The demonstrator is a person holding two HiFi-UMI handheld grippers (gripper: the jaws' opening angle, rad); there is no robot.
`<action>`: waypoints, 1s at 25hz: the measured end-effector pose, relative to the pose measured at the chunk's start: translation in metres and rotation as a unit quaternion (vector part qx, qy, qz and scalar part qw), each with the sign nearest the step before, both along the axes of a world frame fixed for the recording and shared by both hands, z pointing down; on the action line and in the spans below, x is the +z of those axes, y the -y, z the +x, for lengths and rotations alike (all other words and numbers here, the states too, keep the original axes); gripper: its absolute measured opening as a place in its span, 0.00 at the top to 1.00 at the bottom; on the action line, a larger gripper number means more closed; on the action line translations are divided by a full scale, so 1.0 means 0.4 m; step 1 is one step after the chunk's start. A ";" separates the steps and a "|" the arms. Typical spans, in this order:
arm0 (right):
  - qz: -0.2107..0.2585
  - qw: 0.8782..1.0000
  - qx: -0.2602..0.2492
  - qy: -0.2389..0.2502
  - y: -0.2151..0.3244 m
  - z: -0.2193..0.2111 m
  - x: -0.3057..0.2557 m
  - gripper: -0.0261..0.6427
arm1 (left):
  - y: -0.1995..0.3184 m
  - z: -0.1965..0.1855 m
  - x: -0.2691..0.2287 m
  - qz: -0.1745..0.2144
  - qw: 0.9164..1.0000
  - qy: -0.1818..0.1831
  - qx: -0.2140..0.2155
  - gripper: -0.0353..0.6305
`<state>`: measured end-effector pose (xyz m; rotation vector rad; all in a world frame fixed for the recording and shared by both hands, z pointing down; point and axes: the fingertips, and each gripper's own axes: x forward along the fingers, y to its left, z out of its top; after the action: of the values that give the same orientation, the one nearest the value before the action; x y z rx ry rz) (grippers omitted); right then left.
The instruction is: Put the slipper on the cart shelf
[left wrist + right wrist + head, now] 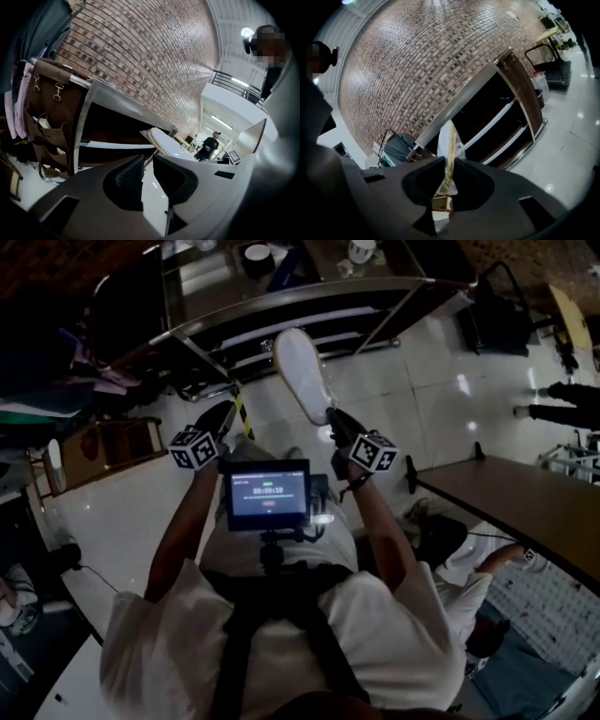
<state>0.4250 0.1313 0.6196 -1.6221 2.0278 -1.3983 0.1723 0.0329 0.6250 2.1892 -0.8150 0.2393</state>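
Cart (281,307) stands far, straight ahead of you, with the brick wall (140,56) behind it. The slipper (302,371) sticks up out of your right claw (330,416), on the near side of the cart's shelves, above the floor. Your left claw (223,413) is left of it, apart. A worktop (506,493) lies near, on your right.

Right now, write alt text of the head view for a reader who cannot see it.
The right gripper holds a white slipper up before a dark cart with shelves. The left gripper hangs empty beside it, above a white floor.
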 end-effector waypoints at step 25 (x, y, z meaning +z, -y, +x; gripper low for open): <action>-0.056 0.998 0.015 0.007 0.275 -0.212 0.139 0.86 | 0.236 -0.151 0.087 -0.012 0.999 0.006 0.037 0.86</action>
<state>0.3404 0.0212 0.6754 -1.6753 1.9404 -1.5331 0.1121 -0.0616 0.6600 2.1997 -0.7350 0.2966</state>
